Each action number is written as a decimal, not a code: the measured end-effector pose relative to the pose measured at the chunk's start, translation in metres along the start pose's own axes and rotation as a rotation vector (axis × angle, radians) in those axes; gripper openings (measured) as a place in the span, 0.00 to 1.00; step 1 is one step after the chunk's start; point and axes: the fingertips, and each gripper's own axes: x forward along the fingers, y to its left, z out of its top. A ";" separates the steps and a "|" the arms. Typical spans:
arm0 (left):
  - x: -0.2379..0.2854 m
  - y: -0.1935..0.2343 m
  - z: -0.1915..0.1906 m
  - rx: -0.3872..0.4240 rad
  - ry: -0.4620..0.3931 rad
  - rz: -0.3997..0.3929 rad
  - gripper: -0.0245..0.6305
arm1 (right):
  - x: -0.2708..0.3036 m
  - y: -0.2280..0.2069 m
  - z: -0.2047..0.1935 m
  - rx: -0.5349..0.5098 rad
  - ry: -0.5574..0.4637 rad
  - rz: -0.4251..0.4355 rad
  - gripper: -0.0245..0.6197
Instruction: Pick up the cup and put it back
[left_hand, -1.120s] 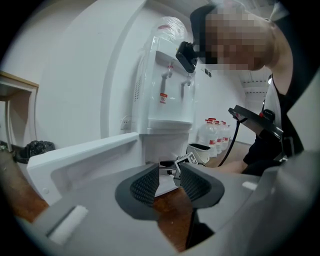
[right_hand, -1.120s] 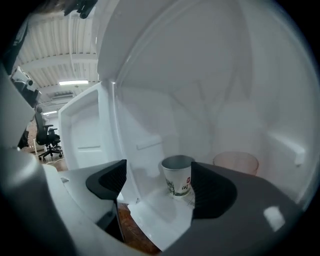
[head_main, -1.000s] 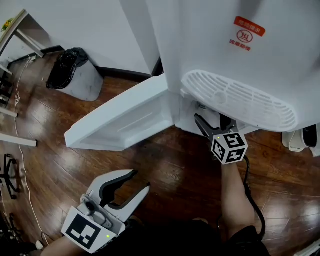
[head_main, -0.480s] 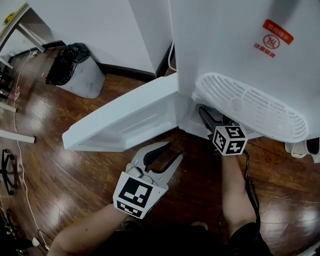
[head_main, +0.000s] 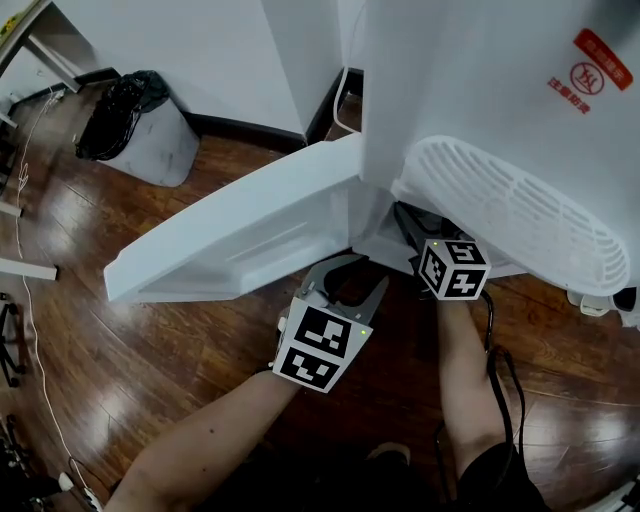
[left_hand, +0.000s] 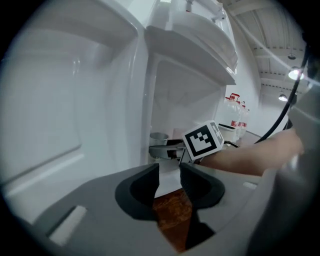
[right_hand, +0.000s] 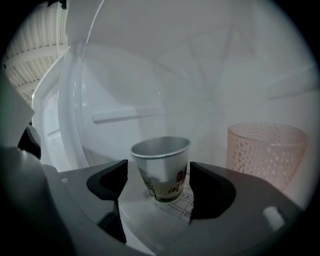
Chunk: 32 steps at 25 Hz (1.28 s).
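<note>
Paper cup (right_hand: 161, 167) upright inside the water dispenser cabinet (right_hand: 210, 90), right gripper (right_hand: 159, 175) reaching into the cabinet, jaws wide apart flanking the cup without gripping it, left gripper (left_hand: 169, 175) just outside the cabinet, jaws slightly apart, holding nothing.

Centre of the right gripper view: cup (right_hand: 161, 167) on a paper sheet (right_hand: 182, 204), between the jaws of the right gripper (right_hand: 157, 189); mesh holder (right_hand: 266, 150) at right. Head view: door (head_main: 240, 235) centre left, bin (head_main: 135, 130) upper left.
</note>
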 end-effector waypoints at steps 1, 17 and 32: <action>0.001 -0.002 0.003 0.005 -0.005 -0.007 0.37 | 0.001 -0.001 -0.001 0.000 0.000 -0.010 0.63; -0.015 -0.013 -0.025 0.017 0.033 -0.039 0.36 | -0.014 0.000 0.009 -0.028 -0.023 -0.048 0.52; -0.063 -0.037 0.018 0.043 -0.034 -0.102 0.35 | -0.135 0.070 0.044 0.020 -0.028 0.123 0.52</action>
